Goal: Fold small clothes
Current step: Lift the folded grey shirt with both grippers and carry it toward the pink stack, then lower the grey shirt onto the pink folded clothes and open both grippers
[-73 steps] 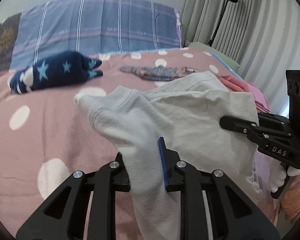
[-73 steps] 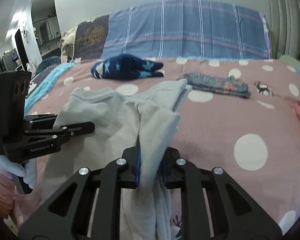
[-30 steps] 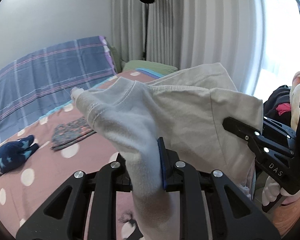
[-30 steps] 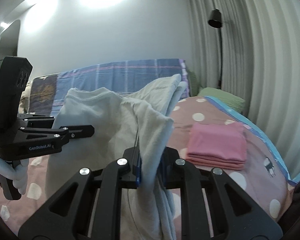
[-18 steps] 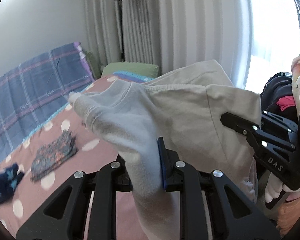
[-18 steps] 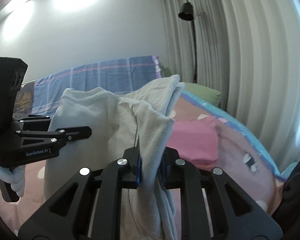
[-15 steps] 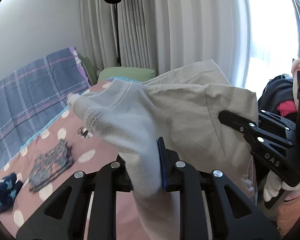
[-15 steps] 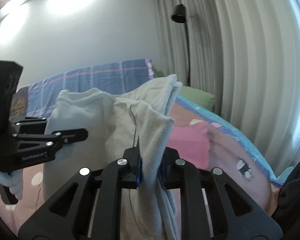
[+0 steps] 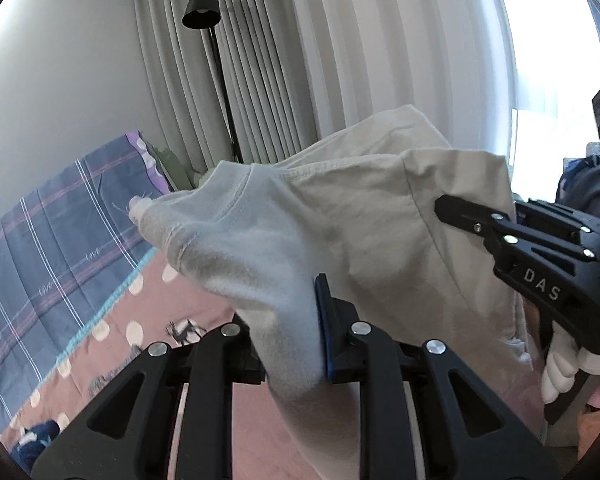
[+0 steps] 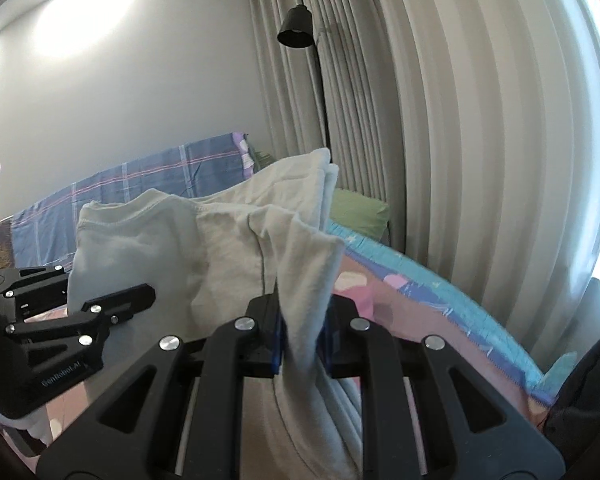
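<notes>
1. While swung round from the bed's middle toward its curtain-side edge, held aloft between both claws: pale grey-beige cotton sweatshirt (image 9: 380, 216), folded, clear of the pink polka-dot quilt (image 9: 188, 300).
2. Left gripper (image 9: 296, 332): pinching a bunched fold of that sweatshirt between blue pads, same grip as a second ago.
3. Right gripper (image 10: 302, 332): pressed onto another fold of the garment, cloth hanging down behind the jaws, grip unchanged.
4. Changed since a second ago: pleated cream curtains (image 10: 460, 120) and black floor lamp (image 10: 296, 28) now filling most of both views; plaid blue blanket (image 9: 48, 264) pushed to the left border; folded pink stack only a blurred patch (image 10: 356, 292) behind the cloth; navy star-print garment (image 9: 36, 440) slipped to the lower left corner of the left view.
5. Gloved hand (image 9: 568, 364) gripping the right tool's handle, seen at the right border.
</notes>
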`<state>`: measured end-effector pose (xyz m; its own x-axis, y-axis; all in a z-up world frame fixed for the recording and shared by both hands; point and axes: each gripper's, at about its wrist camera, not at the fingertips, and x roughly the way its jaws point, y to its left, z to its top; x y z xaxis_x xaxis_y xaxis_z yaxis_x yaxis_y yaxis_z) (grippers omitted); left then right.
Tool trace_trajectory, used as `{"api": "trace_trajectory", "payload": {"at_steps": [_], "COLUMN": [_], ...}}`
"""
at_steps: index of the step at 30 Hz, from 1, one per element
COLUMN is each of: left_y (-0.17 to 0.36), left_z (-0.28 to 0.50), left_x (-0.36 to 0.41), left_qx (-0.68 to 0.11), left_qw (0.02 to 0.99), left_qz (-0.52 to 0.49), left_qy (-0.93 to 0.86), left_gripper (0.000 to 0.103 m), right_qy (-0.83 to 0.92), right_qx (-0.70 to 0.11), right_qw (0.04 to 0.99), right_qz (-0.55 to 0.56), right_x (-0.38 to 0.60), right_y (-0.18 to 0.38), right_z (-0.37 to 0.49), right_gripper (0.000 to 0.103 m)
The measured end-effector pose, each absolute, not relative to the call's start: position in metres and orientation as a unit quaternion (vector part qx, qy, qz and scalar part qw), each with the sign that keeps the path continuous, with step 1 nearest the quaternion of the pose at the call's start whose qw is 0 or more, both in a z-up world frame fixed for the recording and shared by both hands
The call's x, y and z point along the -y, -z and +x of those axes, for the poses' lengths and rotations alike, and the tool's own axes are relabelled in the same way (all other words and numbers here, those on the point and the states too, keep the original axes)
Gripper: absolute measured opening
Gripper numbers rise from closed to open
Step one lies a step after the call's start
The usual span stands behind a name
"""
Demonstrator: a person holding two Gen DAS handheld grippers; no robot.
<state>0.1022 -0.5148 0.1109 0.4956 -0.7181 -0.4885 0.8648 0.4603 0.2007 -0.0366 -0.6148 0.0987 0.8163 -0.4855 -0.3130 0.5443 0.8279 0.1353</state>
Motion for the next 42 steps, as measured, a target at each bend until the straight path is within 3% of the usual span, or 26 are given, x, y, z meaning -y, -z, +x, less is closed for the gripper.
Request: {"api": "trace_trajectory", "payload": {"at_steps": [10, 11, 12, 14, 15, 17, 19, 21, 24, 31, 36, 37, 40, 42], "left_y": [-0.113, -0.107, -0.095, -0.069, -0.049, -0.017, 0.019, 0.051, 0.066, 0.050, 0.029, 0.027, 0.018, 0.013], "left_z": [0.151, 0.159, 0.171, 0.186, 0.193, 0.195, 0.186, 0.172, 0.161, 0.146, 0.116, 0.111, 0.097, 0.088], "left_x": [0.569, 0.574, 0.582, 0.592, 0.595, 0.591, 0.587, 0.586, 0.590, 0.584, 0.529, 0.517, 0.479, 0.452], "left_qx": [-0.173, -0.177, -0.183, -0.194, -0.216, -0.244, -0.260, -0.244, -0.229, -0.212, -0.210, -0.213, -0.225, -0.230], "left_qw": [0.847, 0.848, 0.853, 0.867, 0.862, 0.844, 0.815, 0.806, 0.814, 0.824, 0.825, 0.826, 0.832, 0.839], "left_qz": [0.207, 0.208, 0.215, 0.244, 0.260, 0.273, 0.301, 0.334, 0.348, 0.363, 0.287, 0.270, 0.209, 0.167], "left_qy": [0.459, 0.454, 0.439, 0.389, 0.378, 0.392, 0.422, 0.424, 0.405, 0.379, 0.440, 0.446, 0.461, 0.464], "left_gripper": [0.021, 0.025, 0.036, 0.049, 0.049, 0.049, 0.049, 0.050, 0.048, 0.045, 0.061, 0.063, 0.073, 0.084], "right_qy": [0.330, 0.334, 0.338, 0.370, 0.399, 0.412, 0.369, 0.342, 0.364, 0.366, 0.345, 0.337, 0.323, 0.319], "right_qx": [-0.156, -0.165, -0.176, -0.223, -0.256, -0.280, -0.298, -0.351, -0.345, -0.368, -0.354, -0.339, -0.301, -0.282], "right_qw": [0.927, 0.924, 0.920, 0.897, 0.875, 0.855, 0.860, 0.854, 0.859, 0.847, 0.859, 0.869, 0.891, 0.899], "right_qz": [0.087, 0.089, 0.092, 0.091, 0.094, 0.142, 0.186, 0.174, 0.102, 0.109, 0.131, 0.126, 0.102, 0.102], "right_x": [0.656, 0.661, 0.667, 0.686, 0.695, 0.705, 0.703, 0.695, 0.676, 0.679, 0.640, 0.626, 0.577, 0.548], "right_y": [-0.112, -0.107, -0.101, -0.078, -0.063, -0.029, 0.004, 0.049, 0.080, 0.073, 0.048, 0.042, 0.022, 0.012], "right_z": [0.031, 0.042, 0.052, 0.078, 0.086, 0.077, 0.066, 0.068, 0.063, 0.074, 0.028, 0.016, -0.019, -0.042], "right_gripper": [0.014, 0.015, 0.017, 0.044, 0.046, 0.036, 0.036, 0.035, 0.035, 0.036, 0.036, 0.041, 0.074, 0.077]}}
